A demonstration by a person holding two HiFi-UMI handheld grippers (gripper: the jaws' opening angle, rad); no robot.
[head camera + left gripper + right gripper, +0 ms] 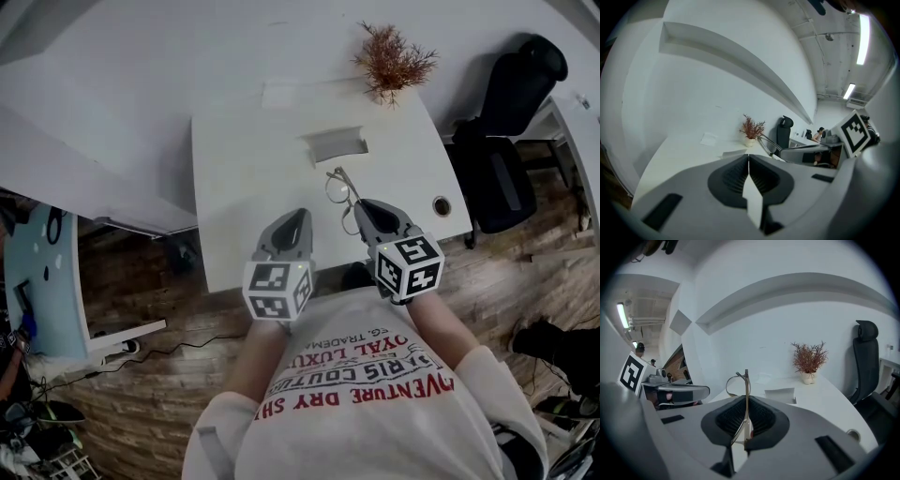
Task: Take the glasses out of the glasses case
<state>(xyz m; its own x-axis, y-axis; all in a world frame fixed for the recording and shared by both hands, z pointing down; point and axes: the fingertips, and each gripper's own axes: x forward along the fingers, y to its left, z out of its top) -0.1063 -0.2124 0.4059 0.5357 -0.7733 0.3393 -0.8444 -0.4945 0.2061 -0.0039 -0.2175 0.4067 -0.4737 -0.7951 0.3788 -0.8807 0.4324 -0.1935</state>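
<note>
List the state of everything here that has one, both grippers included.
left gripper: shut, nothing between its jaws.
right gripper: shut on the glasses.
glasses: out of the case, gripped by the frame, sticking up from the jaws.
glasses case: lying on the table, looks open and empty.
potted plant: upright near the table's far edge.
</note>
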